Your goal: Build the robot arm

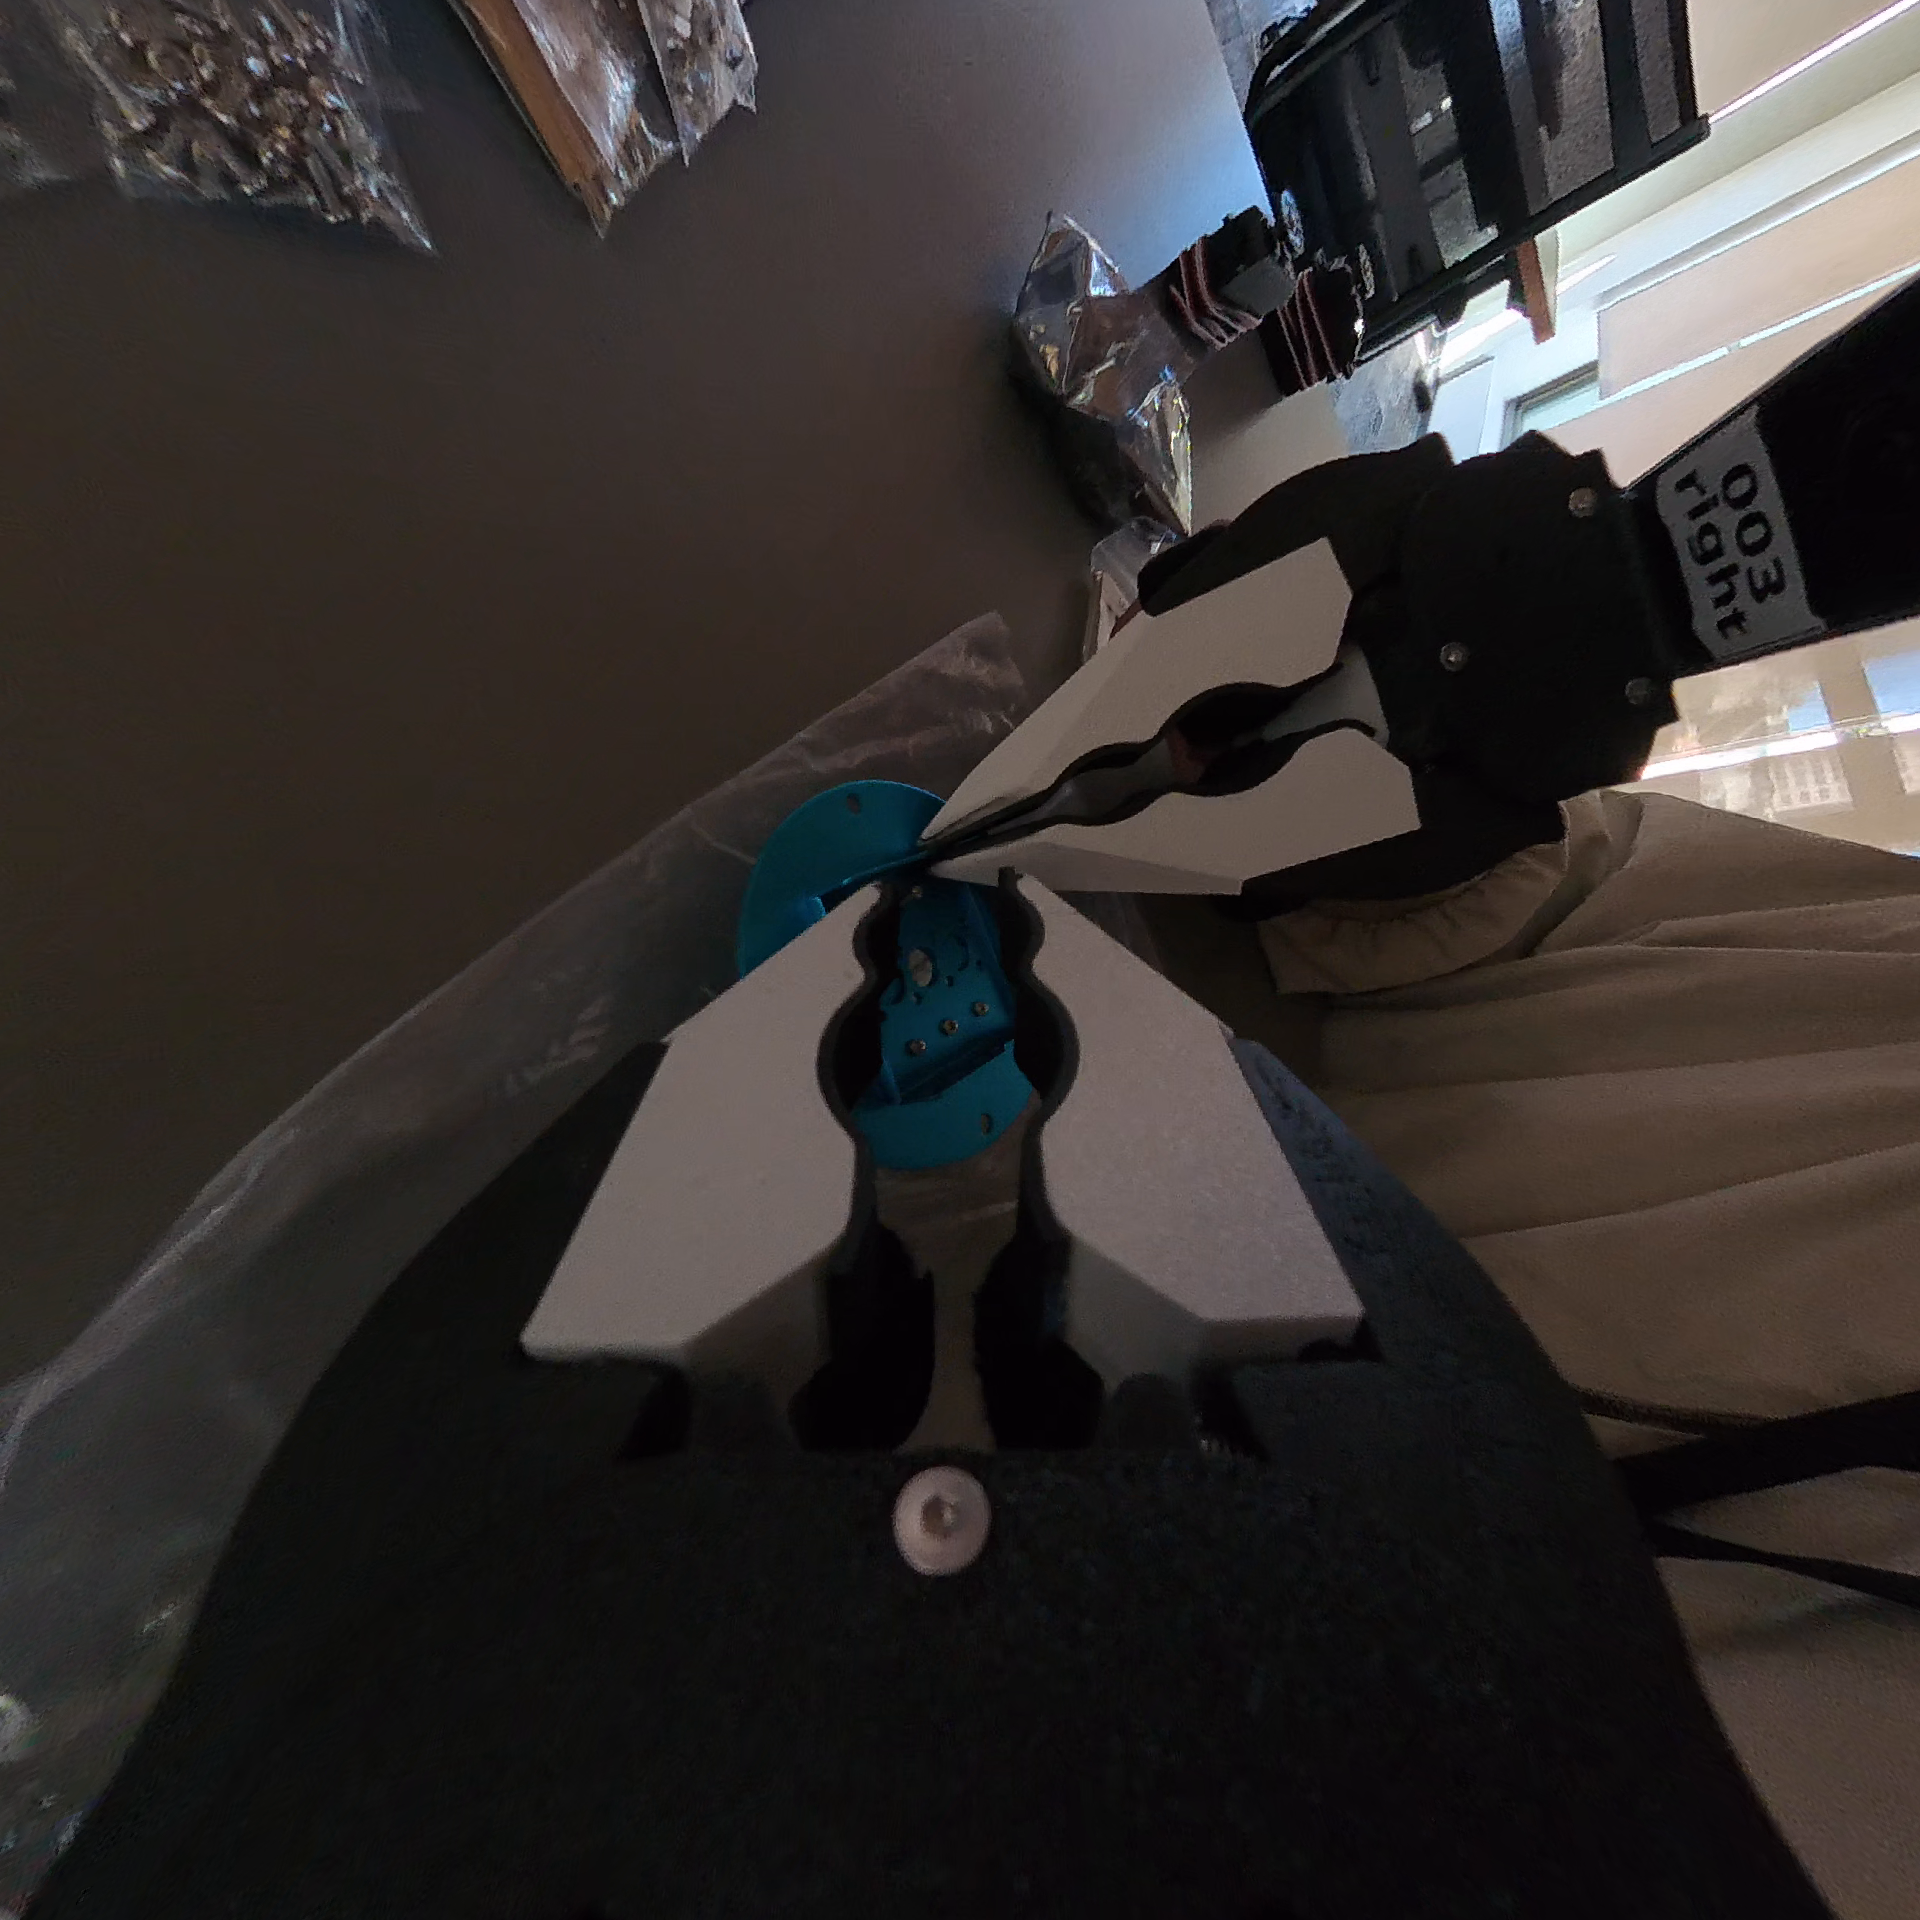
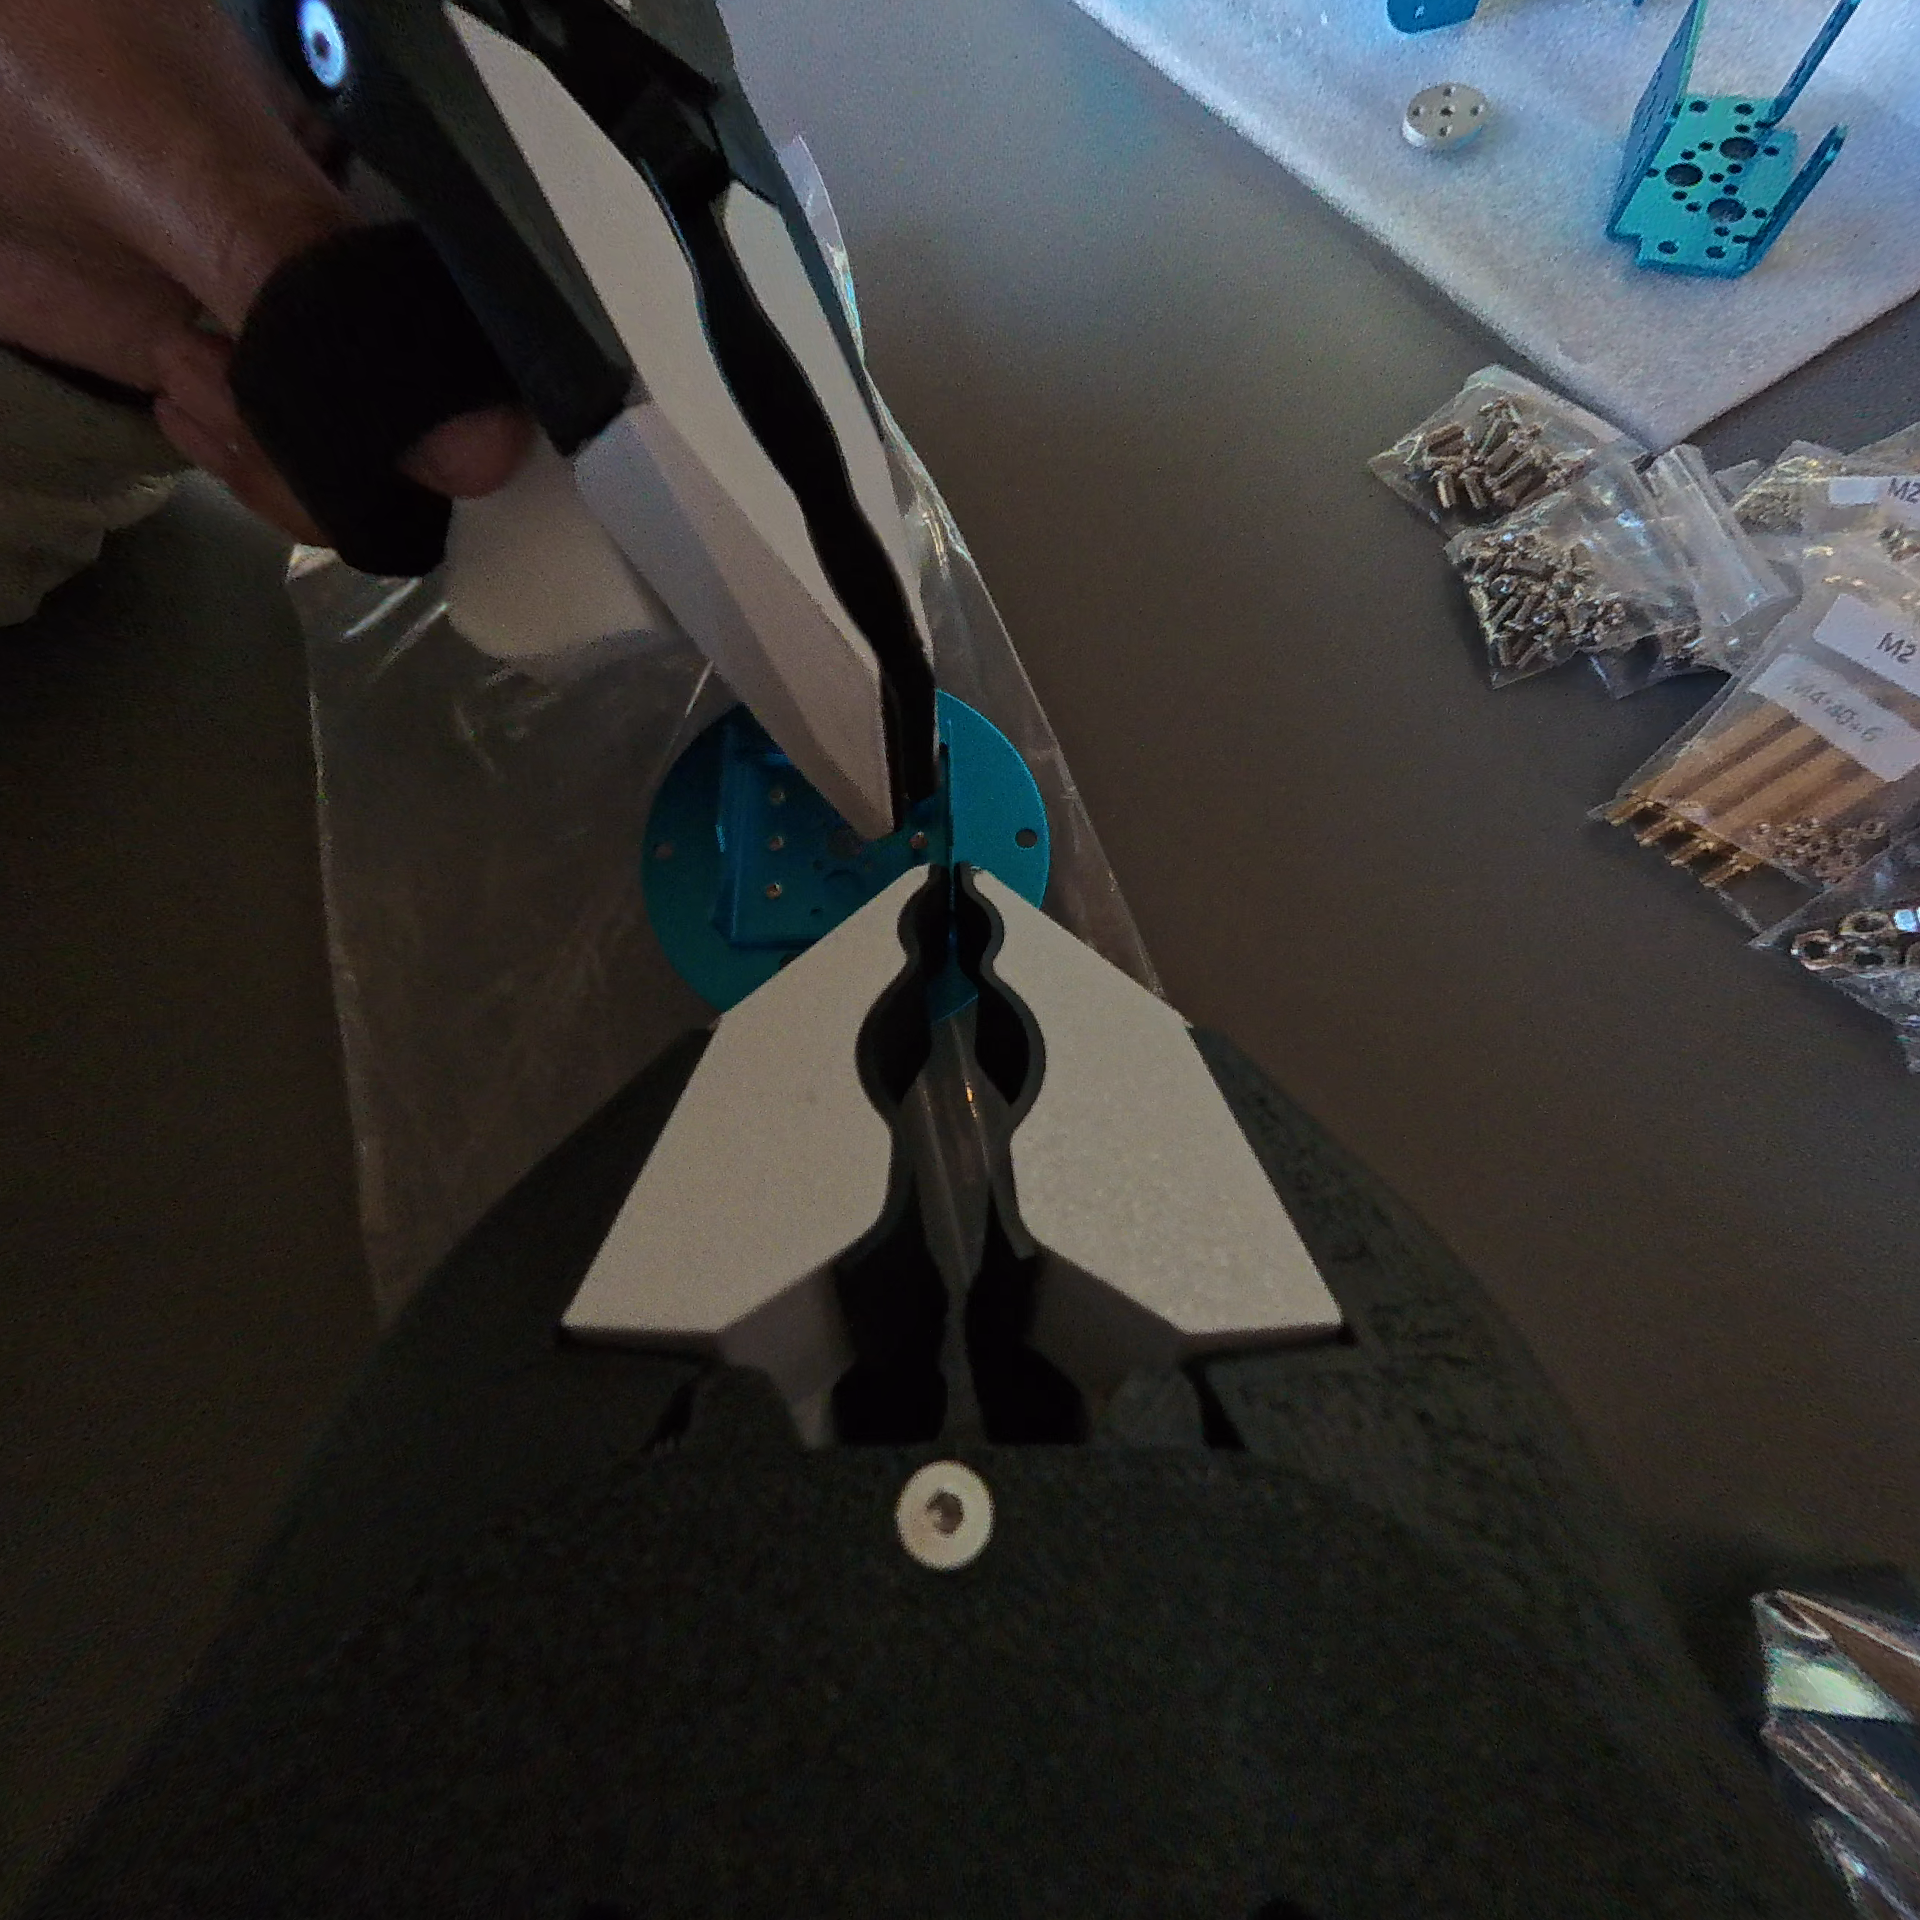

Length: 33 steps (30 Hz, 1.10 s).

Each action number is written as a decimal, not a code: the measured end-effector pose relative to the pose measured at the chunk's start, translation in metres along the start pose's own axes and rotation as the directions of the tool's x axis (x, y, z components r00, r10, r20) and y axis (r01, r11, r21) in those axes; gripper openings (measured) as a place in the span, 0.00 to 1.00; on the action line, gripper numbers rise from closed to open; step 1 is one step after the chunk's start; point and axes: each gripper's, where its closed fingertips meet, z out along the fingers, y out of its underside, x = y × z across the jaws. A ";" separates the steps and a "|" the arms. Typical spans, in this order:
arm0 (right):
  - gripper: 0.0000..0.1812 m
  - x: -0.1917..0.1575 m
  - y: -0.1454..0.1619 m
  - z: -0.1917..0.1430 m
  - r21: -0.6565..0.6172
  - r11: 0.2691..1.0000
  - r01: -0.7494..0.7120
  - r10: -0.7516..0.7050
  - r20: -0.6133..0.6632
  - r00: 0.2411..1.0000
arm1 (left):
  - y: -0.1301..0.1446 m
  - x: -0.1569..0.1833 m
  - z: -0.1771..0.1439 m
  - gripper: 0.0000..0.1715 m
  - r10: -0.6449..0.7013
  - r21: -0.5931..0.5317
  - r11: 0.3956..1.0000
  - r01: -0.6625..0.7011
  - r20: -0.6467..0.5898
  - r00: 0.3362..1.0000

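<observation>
A blue metal assembly [image 2: 831, 862], made of round perforated discs joined by a bracket with small screws, sits inside a clear plastic bag [image 2: 436, 831] held above the brown tabletop [image 2: 1299, 935]. The right tongs [image 2: 951, 883] are clamped on the thin edge of one blue disc, their white fingers [image 2: 769, 1143] nearly together around it. The left tongs [image 1: 951, 883] close around the bracket part of the same assembly, which shows between their white fingers [image 1: 727, 1164]; the jaws stand slightly apart with the blue piece filling the gap. The tips of both tongs almost meet at the assembly. A hand [image 2: 135, 239] grips the left tool in the right wrist view, and a beige sleeve [image 1: 1558, 1091] lies behind the right tool in the left wrist view. Farther off on the tabletop lie small clear bags of screws [image 2: 1538, 561], a bag of brass standoffs [image 2: 1756, 769], a white foam sheet [image 2: 1455, 208] carrying a blue U-shaped bracket [image 2: 1714, 177] and a small silver hub [image 2: 1444, 114], and crumpled silver bags [image 1: 1101, 353].
</observation>
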 end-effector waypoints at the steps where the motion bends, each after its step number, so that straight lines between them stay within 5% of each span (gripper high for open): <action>1: 0.00 0.000 0.000 0.000 0.002 1.000 0.001 -0.001 0.000 1.000 | -0.001 0.001 -0.002 0.10 0.002 0.005 1.000 -0.002 0.002 1.000; 9: 0.00 0.001 -0.006 -0.005 0.027 0.999 0.021 -0.021 -0.006 1.000 | -0.015 -0.011 -0.035 0.12 0.038 0.094 0.995 -0.045 0.069 0.997; 18: 0.00 -0.004 -0.004 -0.002 0.015 0.999 0.046 -0.046 -0.004 0.999 | 0.006 -0.011 -0.013 0.26 -0.056 0.045 0.997 0.056 -0.012 0.998; 33: 0.00 -0.005 -0.007 -0.005 0.021 0.998 0.060 -0.060 -0.018 0.998 | 0.004 -0.015 0.000 0.20 -0.136 0.049 0.989 0.137 -0.013 0.991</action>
